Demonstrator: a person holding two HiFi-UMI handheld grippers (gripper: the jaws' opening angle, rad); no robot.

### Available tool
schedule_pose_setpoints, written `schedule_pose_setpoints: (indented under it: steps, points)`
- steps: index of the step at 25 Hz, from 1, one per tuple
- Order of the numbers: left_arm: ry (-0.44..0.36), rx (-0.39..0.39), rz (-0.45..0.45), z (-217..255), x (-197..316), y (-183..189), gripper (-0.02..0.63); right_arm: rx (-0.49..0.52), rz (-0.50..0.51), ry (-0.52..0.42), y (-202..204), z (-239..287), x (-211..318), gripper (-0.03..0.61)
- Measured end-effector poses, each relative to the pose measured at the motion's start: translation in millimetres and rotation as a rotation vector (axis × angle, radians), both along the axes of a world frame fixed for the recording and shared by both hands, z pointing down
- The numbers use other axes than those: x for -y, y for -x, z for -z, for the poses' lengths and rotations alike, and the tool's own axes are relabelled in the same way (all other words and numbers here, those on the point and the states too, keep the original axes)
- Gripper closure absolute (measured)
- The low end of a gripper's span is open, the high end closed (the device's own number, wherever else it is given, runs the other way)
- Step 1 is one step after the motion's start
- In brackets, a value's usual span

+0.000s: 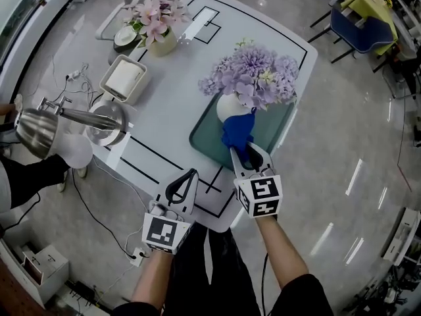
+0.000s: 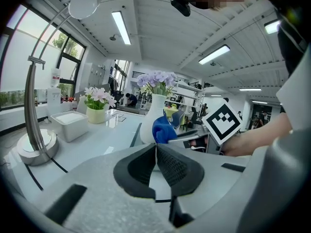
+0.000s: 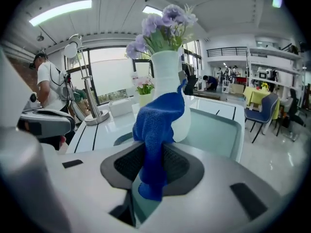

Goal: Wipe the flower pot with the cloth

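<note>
Head view: pot (image 1: pixel 230 108), white, smooth and round-bellied, stands on a teal tray (image 1: pixel 205 143) at the near end of a pale table (image 1: pixel 172 97), with a bushy head of purple flowers (image 1: pixel 253 76) above it. A blue cloth (image 1: pixel 238 134), soft and nubbly, hangs bunched against the pot's near side. The right claw (image 1: pixel 246 153) pinches its lower end, so the pot sits just past the jaw tips. The left claw (image 1: pixel 188 180) hovers over the table edge, beside the tray and apart from the pot. A chrome lamp (image 1: pixel 74 117) stands on the left.

Left gripper view: left claw (image 2: pixel 155 153) has its ribbed black pads pressed together on nothing. Ahead, the pot (image 2: pixel 151 114) rises tall and narrow-necked, the cloth (image 2: pixel 163 129) balled at its base, the right claw's marker cube (image 2: pixel 222 121) just beside it.

Right gripper view: right claw (image 3: pixel 153 165) is clamped on the cloth (image 3: pixel 158 124), which climbs from between the pads and drapes over the pot's (image 3: pixel 169 76) rounded lower body up to the neck. The tray's (image 3: pixel 219 130) raised rim curves round behind.
</note>
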State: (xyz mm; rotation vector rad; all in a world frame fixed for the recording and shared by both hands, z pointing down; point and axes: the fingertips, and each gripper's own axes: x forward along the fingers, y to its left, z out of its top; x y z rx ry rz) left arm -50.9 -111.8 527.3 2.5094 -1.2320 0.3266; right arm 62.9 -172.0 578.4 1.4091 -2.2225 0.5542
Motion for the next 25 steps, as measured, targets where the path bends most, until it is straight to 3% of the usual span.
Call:
schedule_pose_setpoints:
  steps: [3,8,11,18,25]
  points:
    - [0.025,-0.014,0.012,0.8,1.3,2.7,0.598,-0.001,0.024,-0.028,10.5,10.3,-7.8,0.48]
    - [0.005,-0.008,0.011,0.5,5.2,11.1,0.598,-0.004,0.11,-0.19,51.2,62.8,3.0,0.48]
    - [0.016,0.0,0.026,-0.1,7.7,18.0,0.598,0.024,0.104,-0.212,63.3,72.7,18.9,0.48]
    - [0.009,-0.015,0.025,-3.1,12.9,28.9,0.598,0.036,0.013,-0.124,58.8,41.5,45.3,0.48]
    - [0.004,-0.017,0.026,-0.8,17.8,35.1,0.598,-0.001,-0.002,-0.025,51.1,-2.1,36.0,0.48]
